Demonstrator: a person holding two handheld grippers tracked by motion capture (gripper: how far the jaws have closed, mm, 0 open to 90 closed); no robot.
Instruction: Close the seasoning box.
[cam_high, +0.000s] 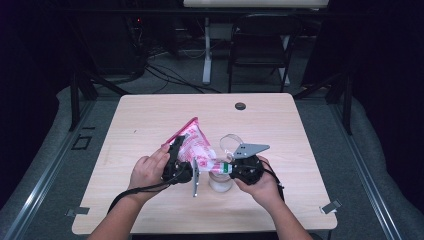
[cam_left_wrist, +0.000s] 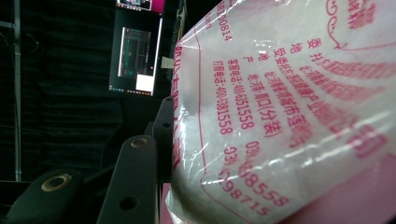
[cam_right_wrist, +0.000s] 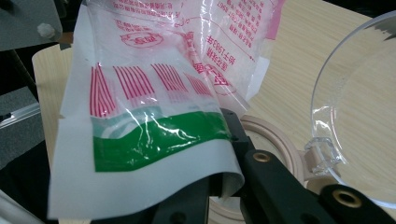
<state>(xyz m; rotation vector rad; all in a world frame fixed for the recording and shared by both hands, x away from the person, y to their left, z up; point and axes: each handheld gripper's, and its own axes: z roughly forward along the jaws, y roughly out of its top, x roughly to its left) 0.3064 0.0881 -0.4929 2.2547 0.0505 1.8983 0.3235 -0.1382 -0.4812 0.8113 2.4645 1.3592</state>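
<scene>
Printed plastic bag (cam_high: 192, 142) of white granules: held tilted over open clear jar (cam_high: 220, 181) on worktop (cam_high: 280, 125), hinged lid (cam_high: 231, 143) flipped back. Left claw (cam_high: 176, 159) clamped on bag's upper body. Right claw (cam_right_wrist: 219, 179) clamped on lower corner by jar mouth. Step in hand, judged: pouring. Keep the corner low over the beige rim (cam_right_wrist: 275, 135), raise the far end slowly, steady the flow. Writing: pink Chinese print, digits "400-6551558"; green band, pink stripes. Brand not legible, possibly salt or sugar.
</scene>
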